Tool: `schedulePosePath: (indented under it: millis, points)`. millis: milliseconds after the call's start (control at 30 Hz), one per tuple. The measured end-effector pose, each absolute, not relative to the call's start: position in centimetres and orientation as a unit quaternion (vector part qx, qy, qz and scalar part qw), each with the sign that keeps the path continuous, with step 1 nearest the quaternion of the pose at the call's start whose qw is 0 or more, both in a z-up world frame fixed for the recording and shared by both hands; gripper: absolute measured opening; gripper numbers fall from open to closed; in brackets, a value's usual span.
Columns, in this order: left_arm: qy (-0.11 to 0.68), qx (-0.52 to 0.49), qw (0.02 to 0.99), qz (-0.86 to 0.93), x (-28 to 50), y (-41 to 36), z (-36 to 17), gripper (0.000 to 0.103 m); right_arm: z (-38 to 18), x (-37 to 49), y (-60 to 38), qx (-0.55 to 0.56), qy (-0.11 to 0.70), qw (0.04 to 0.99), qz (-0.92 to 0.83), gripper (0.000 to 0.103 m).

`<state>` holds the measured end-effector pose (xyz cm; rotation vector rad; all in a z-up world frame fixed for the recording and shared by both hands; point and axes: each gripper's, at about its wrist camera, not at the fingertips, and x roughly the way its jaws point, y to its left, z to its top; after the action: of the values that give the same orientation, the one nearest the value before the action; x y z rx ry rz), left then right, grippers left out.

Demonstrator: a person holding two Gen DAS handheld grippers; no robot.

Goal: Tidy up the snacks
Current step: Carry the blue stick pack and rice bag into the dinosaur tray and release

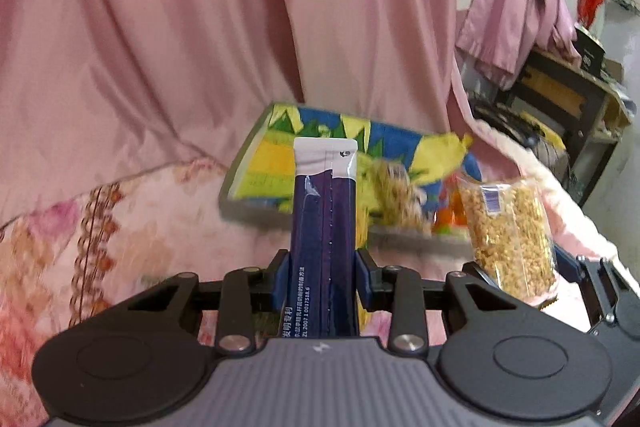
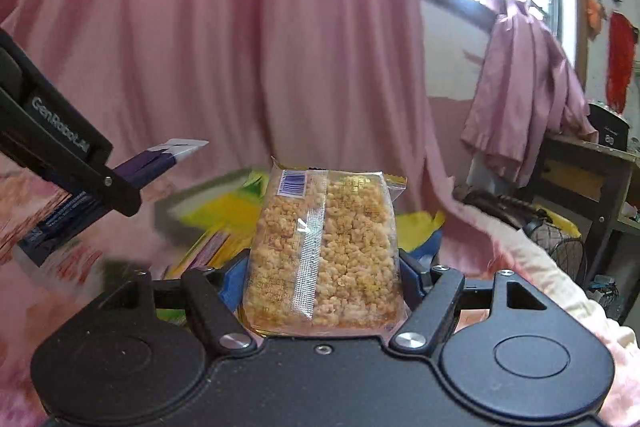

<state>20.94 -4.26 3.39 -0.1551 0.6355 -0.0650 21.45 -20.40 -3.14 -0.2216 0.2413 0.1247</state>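
Clearly two snacks are in hand. The stick pack is a long, narrow sachet, dark purple with a white sealed top, standing upright between the blue pads of the left gripper, which is clenched on its lower part. Small white print runs along its lower edge: Chinese characters and "ZL 2007 1 0017518.6". In the right wrist view the same pack juts out to the left, clamped in black fingers stamped "GenRobot.AI".

The puffed bar is a clear wrapper full of golden puffed grains, with a crimped seam down its middle and a blue-and-white barcode label at its top left corner. The right gripper grasps it by both side edges, jaws standing wide, holding it upright. From the left wrist view the bar sits just right of the stick pack.

Beyond both snacks lies a tray with a blue, yellow and green pattern, holding more packets that are too blurred to read. It rests on a bed covered in pink floral cloth. A pink curtain hangs behind, and far right stands a dark shelf under a draped pink garment.
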Motion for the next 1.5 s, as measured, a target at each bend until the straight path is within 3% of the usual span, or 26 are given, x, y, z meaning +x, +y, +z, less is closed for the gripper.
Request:
schedulePosePath:
  millis: [400,733,1500]
  points:
    - [0.324,-0.075,0.943,-0.026,31.6,-7.6,5.1,0.037,-3.2,30.6,-25.4,-0.037,0.099,0.994,0.039,0.074]
    - [0.360,-0.089,0.929,-0.014,39.1,-10.5,2.2,0.037,-3.7,35.8,-28.0,0.016,0.142,0.988,0.050,0.074]
    - [0.409,-0.068,0.910,0.008,42.9,-12.7,-2.3,0.037,-5.5,39.8,-28.5,0.030,0.209,0.976,0.057,0.075]
